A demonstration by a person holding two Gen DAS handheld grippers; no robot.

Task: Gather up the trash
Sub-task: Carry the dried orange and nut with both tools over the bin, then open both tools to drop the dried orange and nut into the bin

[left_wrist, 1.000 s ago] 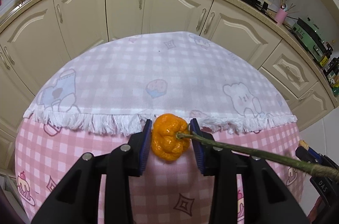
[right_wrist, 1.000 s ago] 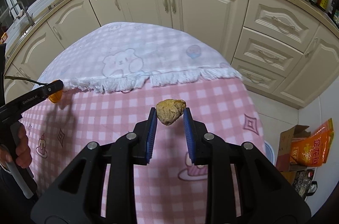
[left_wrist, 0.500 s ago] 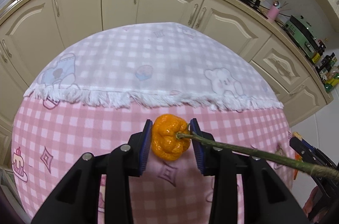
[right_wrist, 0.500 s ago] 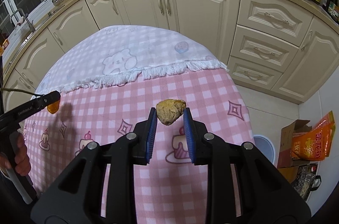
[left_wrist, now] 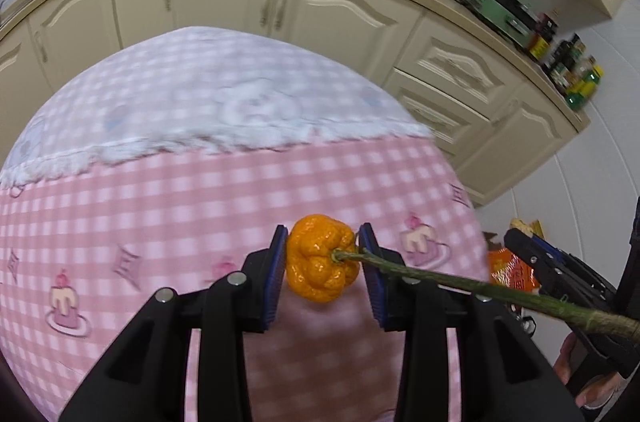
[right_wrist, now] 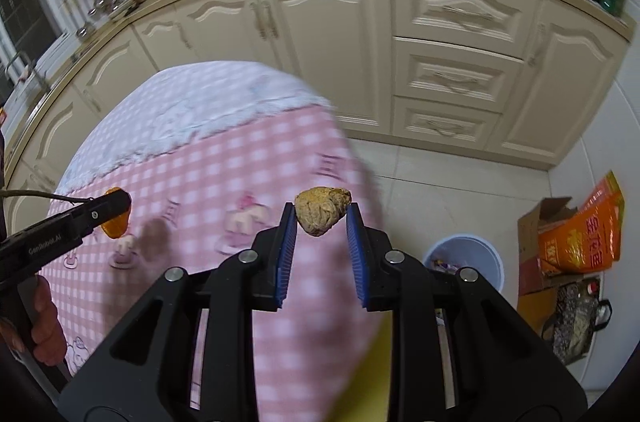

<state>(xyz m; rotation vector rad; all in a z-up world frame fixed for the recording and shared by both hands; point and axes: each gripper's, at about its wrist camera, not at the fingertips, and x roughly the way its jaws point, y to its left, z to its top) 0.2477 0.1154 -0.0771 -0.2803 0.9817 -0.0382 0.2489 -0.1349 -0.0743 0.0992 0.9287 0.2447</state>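
Swung rightward off the checked tablecloth since a second ago, bringing the pale waste bin on the floor into view. Left gripper clamped on a wrinkled orange pepper with long stem; right gripper pinching a brown shrivelled lump. Risks: stem snagging the bin rim or the other gripper; lump, held only at the tips, slipping out.

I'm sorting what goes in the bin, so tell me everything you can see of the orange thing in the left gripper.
The orange pepper is small, lumpy and glossy, its skin wrinkled into lobes. A long, thin green stem leaves its middle and runs right, towards the camera. The left gripper is shut on it, a blue pad pressing each side, and holds it in the air above the pink checked tablecloth. Nothing else touches it.
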